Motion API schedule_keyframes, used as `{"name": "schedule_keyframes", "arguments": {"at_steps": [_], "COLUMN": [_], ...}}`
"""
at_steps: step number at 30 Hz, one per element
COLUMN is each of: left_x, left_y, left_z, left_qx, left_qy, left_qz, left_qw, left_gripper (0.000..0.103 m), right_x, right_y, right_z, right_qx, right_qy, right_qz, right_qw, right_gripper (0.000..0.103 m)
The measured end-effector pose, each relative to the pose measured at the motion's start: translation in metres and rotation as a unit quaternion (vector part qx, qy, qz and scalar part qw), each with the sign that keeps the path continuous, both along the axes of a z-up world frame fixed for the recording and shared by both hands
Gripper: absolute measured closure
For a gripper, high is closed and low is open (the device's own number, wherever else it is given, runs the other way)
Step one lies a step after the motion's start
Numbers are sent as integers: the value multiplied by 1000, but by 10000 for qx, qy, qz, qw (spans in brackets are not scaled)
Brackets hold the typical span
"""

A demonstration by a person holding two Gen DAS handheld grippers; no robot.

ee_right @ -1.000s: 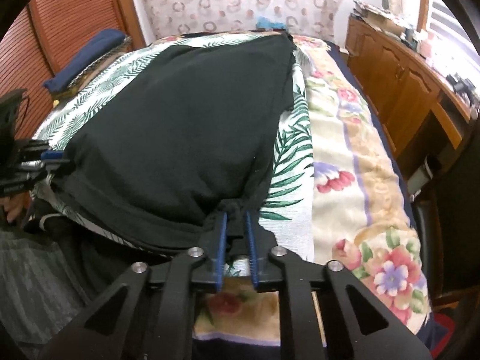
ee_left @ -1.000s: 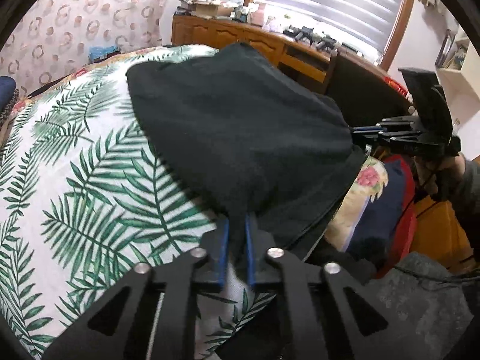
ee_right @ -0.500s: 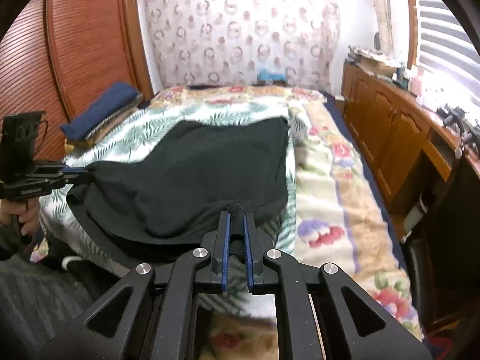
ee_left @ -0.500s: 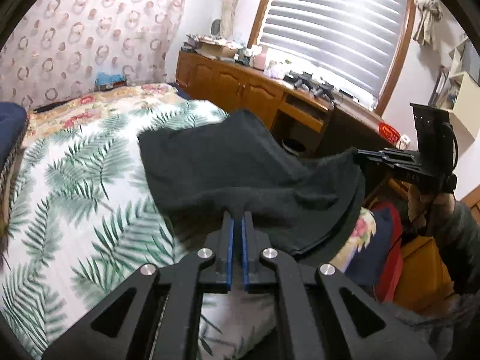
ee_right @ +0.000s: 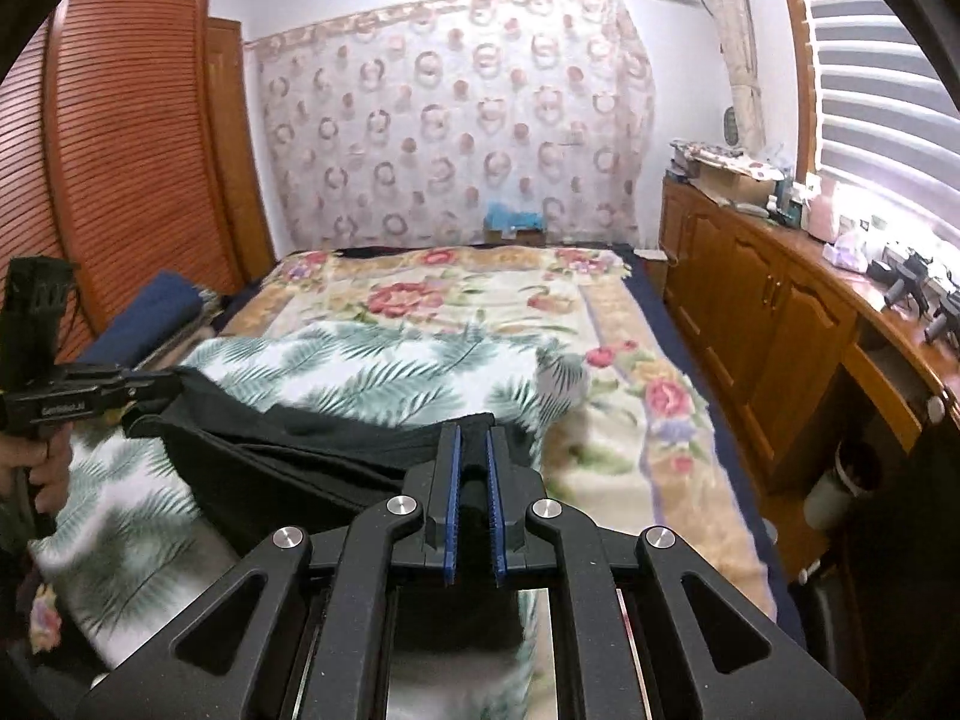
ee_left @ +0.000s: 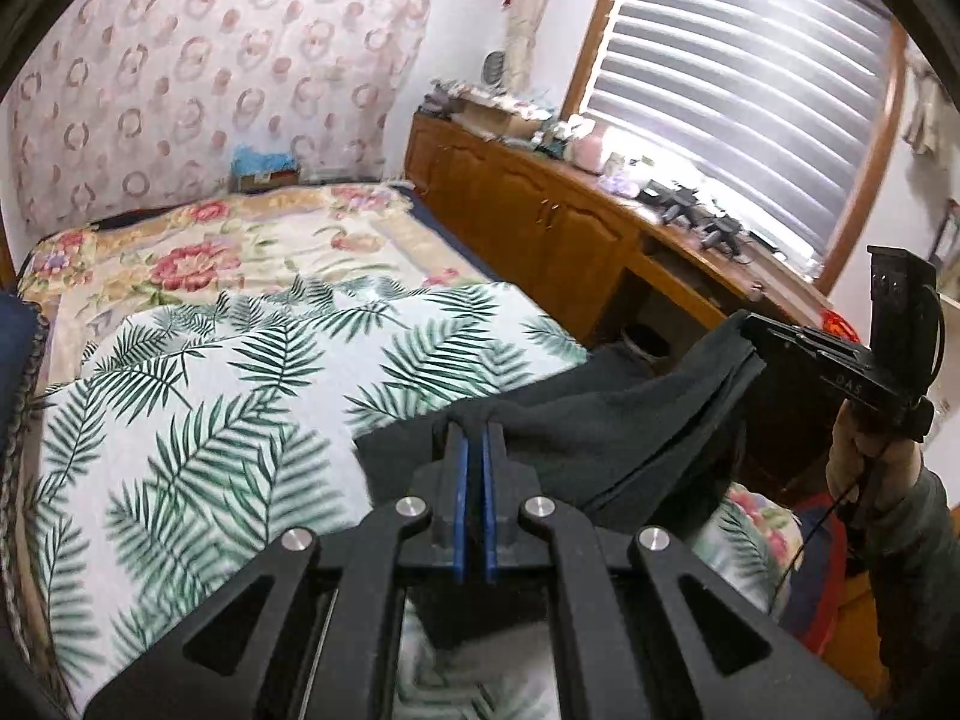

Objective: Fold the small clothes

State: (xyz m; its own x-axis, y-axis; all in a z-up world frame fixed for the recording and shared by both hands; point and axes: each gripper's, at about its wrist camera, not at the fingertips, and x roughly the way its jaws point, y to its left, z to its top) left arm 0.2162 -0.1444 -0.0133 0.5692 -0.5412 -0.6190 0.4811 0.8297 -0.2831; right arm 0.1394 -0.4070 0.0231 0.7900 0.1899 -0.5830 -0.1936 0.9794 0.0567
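Nearest the left wrist camera, the left gripper point(ee_left: 472, 450) has its blue-padded fingers point(ee_left: 460, 498) pressed nearly together, pinching one edge of the dark green garment point(ee_left: 576, 420). In the right wrist view, the right gripper point(ee_right: 472, 456) pinches an opposite edge of the same garment point(ee_right: 312, 450), its pads point(ee_right: 451, 510) closed on a thicker bunch of cloth.

The garment hangs slack between the two grips, low over the near end of the bed. It sags in loose folds, and its lower part appears to rest on the fern-print cover point(ee_left: 210, 408). Gripping two edges at once is judged to serve control of the cloth: it can be spread, tensioned or laid flat as one piece before a fold is made.

Both tools are held roughly level, fingers pointing forward over the bed. Each appears in the other's view, out to the side, with the holder's hand point(ee_right: 42, 468) wrapped round a pistol-style handle. The grips stand well apart, yet the cloth between them is not taut.

Beyond the fern-print cover lies a floral blanket point(ee_right: 456, 300), then a patterned curtain point(ee_right: 456, 132). A wooden cabinet point(ee_left: 540, 222) runs along the window side; a slatted wardrobe point(ee_right: 132, 150) stands opposite.

No fold is visible yet.
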Motion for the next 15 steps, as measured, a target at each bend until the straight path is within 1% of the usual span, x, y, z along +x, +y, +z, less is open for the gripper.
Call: {"name": "schedule_keyframes", "arguments": {"at_steps": [3,6,8,10,12,13,14,15], "left_x": [25,36,39,41,40,38,36,32], "left_y": [-1,3,6,13,21,24,26,28], "left_z": [-14,-28,-34,-34,-31,-30,-28,-28], "left_qx": [62,59,167,122,36,75,98,142], "left_qy": [194,336,335,299,247,204,189,194], "left_qz": [75,107,211,242,297,297,270,183], "left_qw": [9998,9994,9991,9992,9992,9993,9994,9995], "left_gripper": [101,100,99,91,71,68,63,57], "right_x": [36,53,59,61,61,59,57,56], "right_y": [-1,1,2,2,1,-1,-3,-4], "right_z": [-21,-39,-48,-53,-50,-48,-44,-42], "right_qx": [-50,-102,-167,-274,-360,-368,-359,-348], "right_qy": [227,392,463,502,449,420,404,412], "right_qz": [-10,77,113,68,-18,-57,-88,-73], "right_qw": [9997,9991,9987,9983,9983,9984,9985,9985], "right_gripper": [98,98,97,96,95,90,78,72]}}
